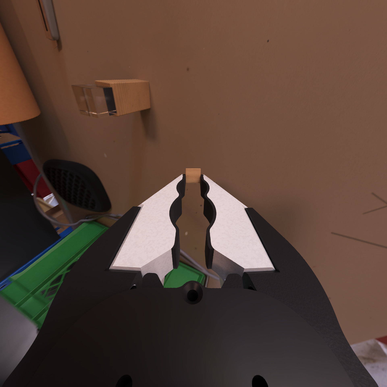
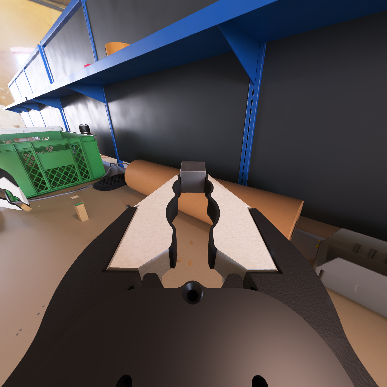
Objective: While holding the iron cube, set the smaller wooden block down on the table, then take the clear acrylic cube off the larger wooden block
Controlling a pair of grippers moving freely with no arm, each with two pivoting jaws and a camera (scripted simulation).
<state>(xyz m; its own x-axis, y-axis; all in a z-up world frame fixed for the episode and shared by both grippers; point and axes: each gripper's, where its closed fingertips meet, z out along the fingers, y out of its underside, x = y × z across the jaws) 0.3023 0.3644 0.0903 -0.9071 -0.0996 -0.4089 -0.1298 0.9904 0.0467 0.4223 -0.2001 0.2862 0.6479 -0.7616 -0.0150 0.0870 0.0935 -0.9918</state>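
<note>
My left gripper (image 1: 192, 178) is shut on the smaller wooden block (image 1: 192, 175), held at the fingertips above the brown table (image 1: 272, 104). The larger wooden block (image 1: 130, 96) stands on the table up and to the left, with the clear acrylic cube (image 1: 93, 100) on top of it. My right gripper (image 2: 192, 181) is shut on the grey iron cube (image 2: 192, 177), held above the table. In the right wrist view the larger wooden block (image 2: 82, 211) with the acrylic cube (image 2: 76, 200) stands far left, and the left gripper (image 2: 23, 206) holds the small block (image 2: 26, 207) at the left edge.
A green crate (image 2: 50, 161) stands at the back left beside a black perforated object (image 2: 111, 181) with a grey cable. A brown cardboard roll (image 2: 251, 201) lies along the dark back wall under blue shelving (image 2: 249, 134). A grey tray (image 2: 351, 266) sits at the right.
</note>
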